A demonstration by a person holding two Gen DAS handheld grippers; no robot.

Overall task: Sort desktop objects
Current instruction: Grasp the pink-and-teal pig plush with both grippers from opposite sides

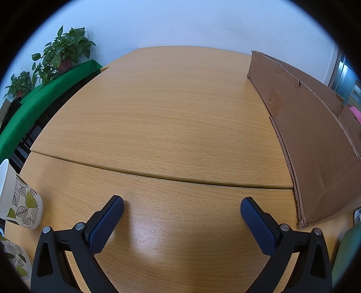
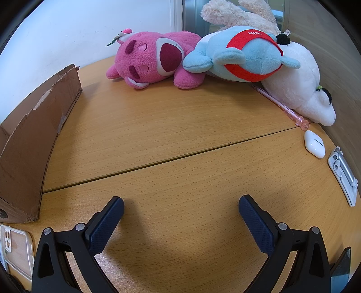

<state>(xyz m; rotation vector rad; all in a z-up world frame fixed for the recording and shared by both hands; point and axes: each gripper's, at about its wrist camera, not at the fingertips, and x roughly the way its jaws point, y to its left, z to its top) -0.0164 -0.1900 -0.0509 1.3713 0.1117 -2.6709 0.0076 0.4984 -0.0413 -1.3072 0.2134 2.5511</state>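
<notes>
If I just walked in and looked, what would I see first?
Probably the pile of soft toys at the far side of the desk in the right wrist view: a pink bear lying beside a blue plush with a red band, with a white plush behind them. In the left wrist view, the big brown cardboard box on the right stands out, and leaf-patterned paper cups sit at the left edge.

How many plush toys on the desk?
4, piled at the far right: pink bear, blue plush leaning on it, white plush rightmost, cream plush behind. More may be hidden.
</notes>
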